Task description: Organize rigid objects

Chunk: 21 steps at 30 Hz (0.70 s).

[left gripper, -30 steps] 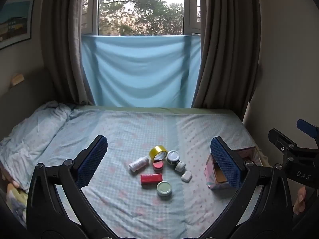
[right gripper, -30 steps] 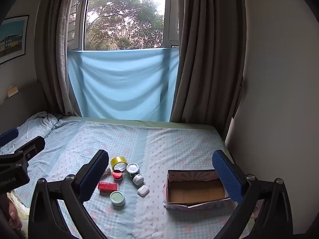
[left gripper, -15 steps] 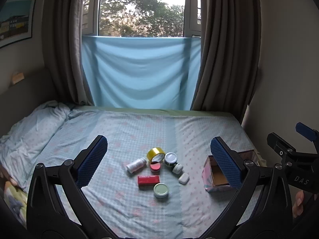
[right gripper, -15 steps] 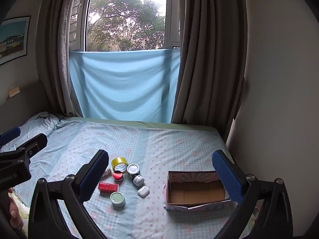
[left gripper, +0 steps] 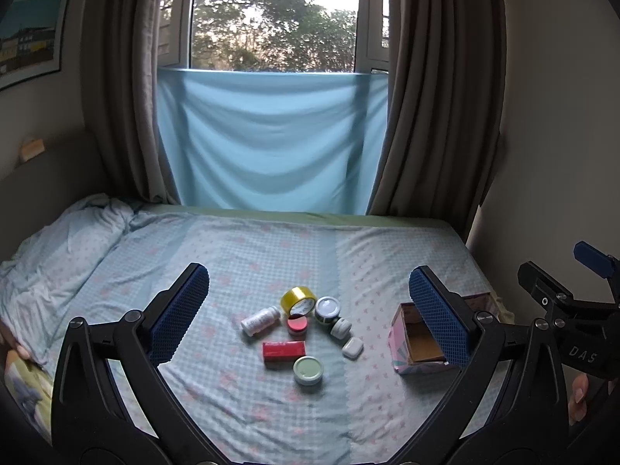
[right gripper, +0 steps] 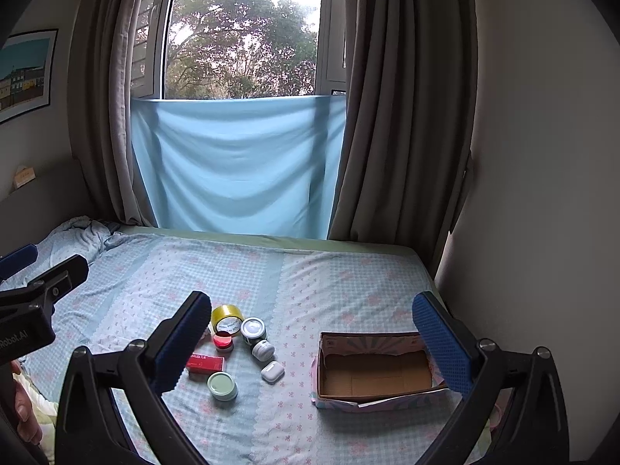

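I see the bed (right gripper: 348,279) carrying a mid-bed cluster: tape roll (right gripper: 228,317), jars (right gripper: 222,386), red box (right gripper: 205,363), earbud case (right gripper: 272,371); an open cardboard box (right gripper: 374,372) sits near its right edge.

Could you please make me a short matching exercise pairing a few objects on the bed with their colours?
Things:
1. tape roll
2. flat box
3. earbud case
4. round tin

Colours:
A. white
B. pale green
C. yellow
D. red

Pairs: 1-C, 2-D, 3-A, 4-B
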Each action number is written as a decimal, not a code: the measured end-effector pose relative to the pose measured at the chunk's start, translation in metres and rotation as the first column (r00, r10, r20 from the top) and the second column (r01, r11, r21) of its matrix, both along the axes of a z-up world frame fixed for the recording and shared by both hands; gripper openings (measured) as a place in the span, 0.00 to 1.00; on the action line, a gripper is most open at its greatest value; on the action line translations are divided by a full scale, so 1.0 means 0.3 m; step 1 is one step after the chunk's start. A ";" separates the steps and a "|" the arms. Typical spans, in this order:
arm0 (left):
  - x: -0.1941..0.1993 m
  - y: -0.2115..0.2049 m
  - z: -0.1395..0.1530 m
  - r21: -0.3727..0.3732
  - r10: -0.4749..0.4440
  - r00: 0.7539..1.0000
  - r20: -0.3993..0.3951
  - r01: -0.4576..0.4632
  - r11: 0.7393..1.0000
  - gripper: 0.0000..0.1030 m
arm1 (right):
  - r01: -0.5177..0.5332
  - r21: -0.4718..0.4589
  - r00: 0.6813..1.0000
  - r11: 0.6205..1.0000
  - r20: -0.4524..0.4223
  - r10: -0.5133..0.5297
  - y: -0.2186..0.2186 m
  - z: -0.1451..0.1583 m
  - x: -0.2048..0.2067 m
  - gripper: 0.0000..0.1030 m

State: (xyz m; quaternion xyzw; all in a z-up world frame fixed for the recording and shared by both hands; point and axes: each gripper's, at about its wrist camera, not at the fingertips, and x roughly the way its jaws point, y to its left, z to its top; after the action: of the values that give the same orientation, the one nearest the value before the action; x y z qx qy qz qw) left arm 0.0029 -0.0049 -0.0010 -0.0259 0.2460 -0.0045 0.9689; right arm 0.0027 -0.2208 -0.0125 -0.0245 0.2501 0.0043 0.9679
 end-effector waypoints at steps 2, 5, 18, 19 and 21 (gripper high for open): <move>0.000 -0.001 0.000 0.000 0.000 1.000 0.001 0.000 1.000 1.00 | -0.007 0.000 1.000 1.000 0.004 0.007 -0.004 0.004 0.000 1.00; -0.003 -0.003 -0.002 0.004 0.002 1.000 0.002 -0.002 1.000 1.00 | -0.017 0.002 1.000 1.000 0.014 0.017 -0.011 0.011 -0.001 1.00; -0.009 -0.006 0.003 0.011 -0.005 1.000 0.007 0.005 1.000 1.00 | -0.013 0.008 1.000 1.000 0.021 0.013 0.006 0.002 -0.015 1.00; -0.009 -0.006 0.004 0.011 -0.006 1.000 0.007 0.005 1.000 1.00 | -0.012 0.009 1.000 1.000 0.021 0.012 0.008 0.001 -0.018 1.00; -0.012 -0.007 0.002 0.011 -0.007 1.000 0.007 0.007 1.000 0.99 | -0.011 0.011 1.000 1.000 0.022 0.011 0.009 0.000 -0.022 1.00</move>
State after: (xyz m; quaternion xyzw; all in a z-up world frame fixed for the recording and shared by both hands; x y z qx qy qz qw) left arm -0.0006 -0.0068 -0.0004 -0.0196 0.2426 -0.0065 0.9699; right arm -0.0037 -0.2181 -0.0125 -0.0207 0.2393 0.0106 0.9707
